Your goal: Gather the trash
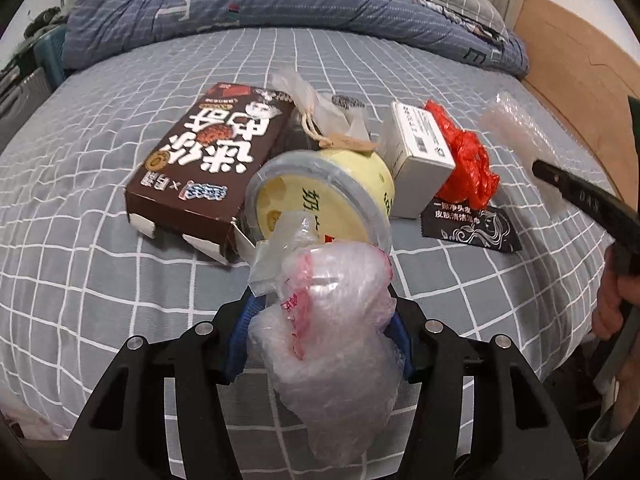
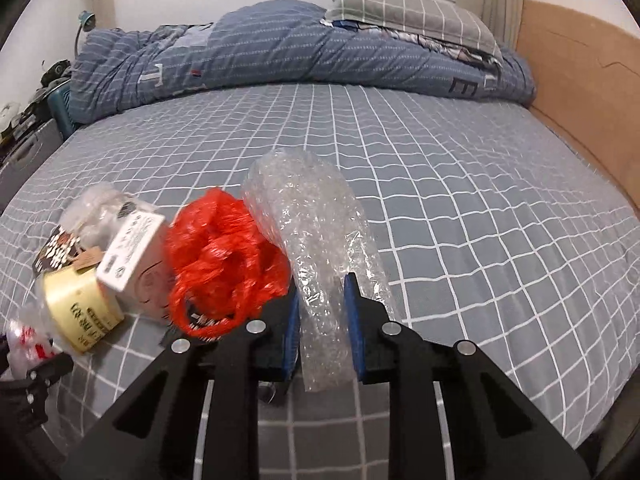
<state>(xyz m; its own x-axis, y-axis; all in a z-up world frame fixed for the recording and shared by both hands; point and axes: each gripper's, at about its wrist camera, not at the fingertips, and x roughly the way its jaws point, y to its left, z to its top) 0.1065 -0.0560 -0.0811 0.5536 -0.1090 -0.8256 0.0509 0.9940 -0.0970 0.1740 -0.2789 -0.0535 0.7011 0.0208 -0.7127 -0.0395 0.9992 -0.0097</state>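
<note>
Crumpled clear plastic bag (image 1: 320, 320) with red print fills the front of the left wrist view, pinched between the blue pads of the left gripper (image 1: 320, 336). Beyond it on the grey checked bedsheet (image 1: 100, 260) lie a brown carton (image 1: 208, 160), a yellow cup (image 1: 320, 196) on its side, a white box (image 1: 420, 148), a red plastic bag (image 1: 468, 160) and a black sachet (image 1: 472, 224). At the right edge a hand (image 1: 612, 300) holds the other tool.

Bubble wrap (image 2: 320, 240) stands between the blue pads of the right gripper (image 2: 322, 320), whose jaws are clamped on it, in the right wrist view. Just left sits the red plastic bag (image 2: 224, 260), with the white box (image 2: 132, 252) and yellow cup (image 2: 80, 304) beside it.
</note>
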